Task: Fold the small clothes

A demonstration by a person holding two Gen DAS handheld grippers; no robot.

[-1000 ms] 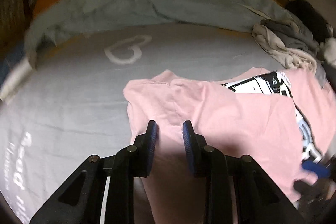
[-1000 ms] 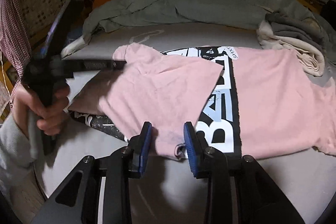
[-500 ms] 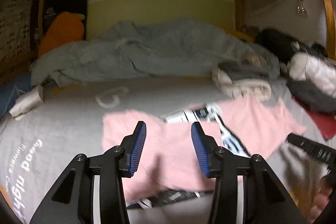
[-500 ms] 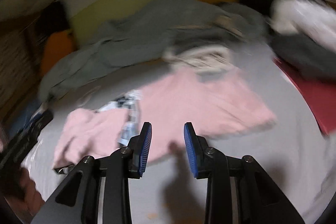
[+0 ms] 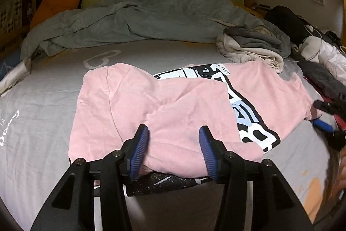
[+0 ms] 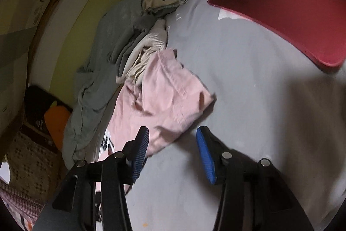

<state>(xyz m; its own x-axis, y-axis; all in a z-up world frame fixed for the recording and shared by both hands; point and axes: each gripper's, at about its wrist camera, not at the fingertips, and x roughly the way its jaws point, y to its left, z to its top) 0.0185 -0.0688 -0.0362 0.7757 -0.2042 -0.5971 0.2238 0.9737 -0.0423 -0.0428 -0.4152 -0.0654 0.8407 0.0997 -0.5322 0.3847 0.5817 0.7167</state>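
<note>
Both claws stand wide with nothing between their blue pads; the left gripper [image 5: 174, 149] hangs over the near edge of the pink T-shirt [image 5: 173, 105], which lies on the grey bed sheet [image 5: 43, 101] with its left side folded across the black-and-white print; the right gripper [image 6: 172, 152] is tilted above the shirt's far sleeve [image 6: 173, 90], its left pad over the cloth, its right pad over bare sheet; a grey blanket [image 5: 151, 14] is bunched behind, a red board [image 6: 292, 14] nearby.
</note>
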